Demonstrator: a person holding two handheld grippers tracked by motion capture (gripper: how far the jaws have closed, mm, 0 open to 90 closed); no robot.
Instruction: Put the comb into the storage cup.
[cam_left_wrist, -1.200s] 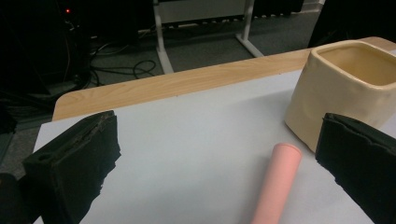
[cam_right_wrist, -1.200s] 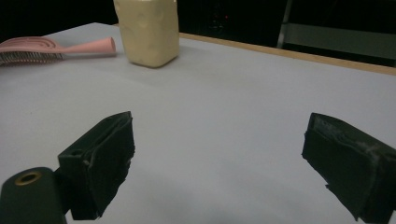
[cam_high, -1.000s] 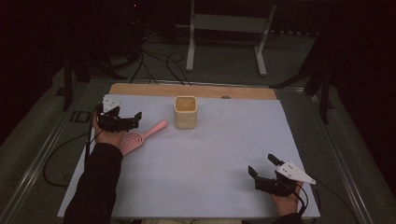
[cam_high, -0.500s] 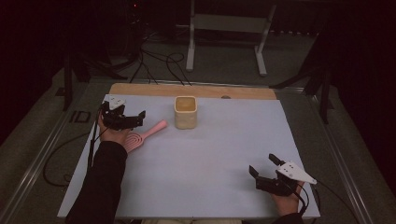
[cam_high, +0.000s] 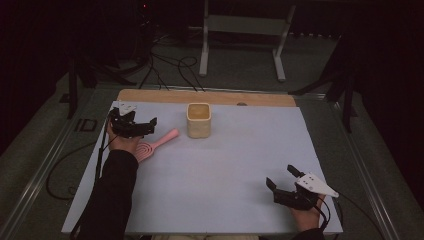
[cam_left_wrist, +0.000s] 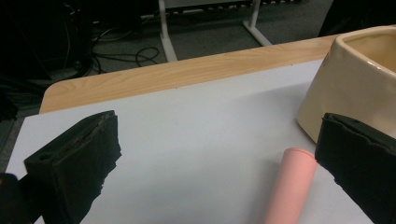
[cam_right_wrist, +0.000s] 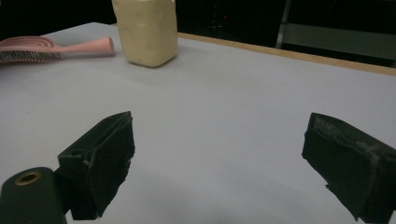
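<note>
A pink hairbrush (cam_high: 152, 145) lies on the white table sheet (cam_high: 225, 165) at the left, its handle pointing toward a cream square cup (cam_high: 199, 120) that stands upright at the back middle. My left gripper (cam_high: 149, 126) hovers open just above the brush's head, aimed toward the cup. In the left gripper view the pink handle (cam_left_wrist: 289, 186) runs between the wide-apart jaws, with the cup (cam_left_wrist: 355, 88) close behind on the right. My right gripper (cam_high: 280, 176) rests open near the front right corner with nothing in it. Its view looks across the sheet to the cup (cam_right_wrist: 145, 30) and brush (cam_right_wrist: 51, 49).
A wooden table edge (cam_high: 210, 97) borders the sheet at the back. Beyond it are a dark floor with cables (cam_high: 165, 65) and a metal stand (cam_high: 240, 35). The broad middle of the sheet lies between the two grippers.
My left gripper has edged slightly to the right and away over the brush. The right gripper, brush and cup have stayed put.
</note>
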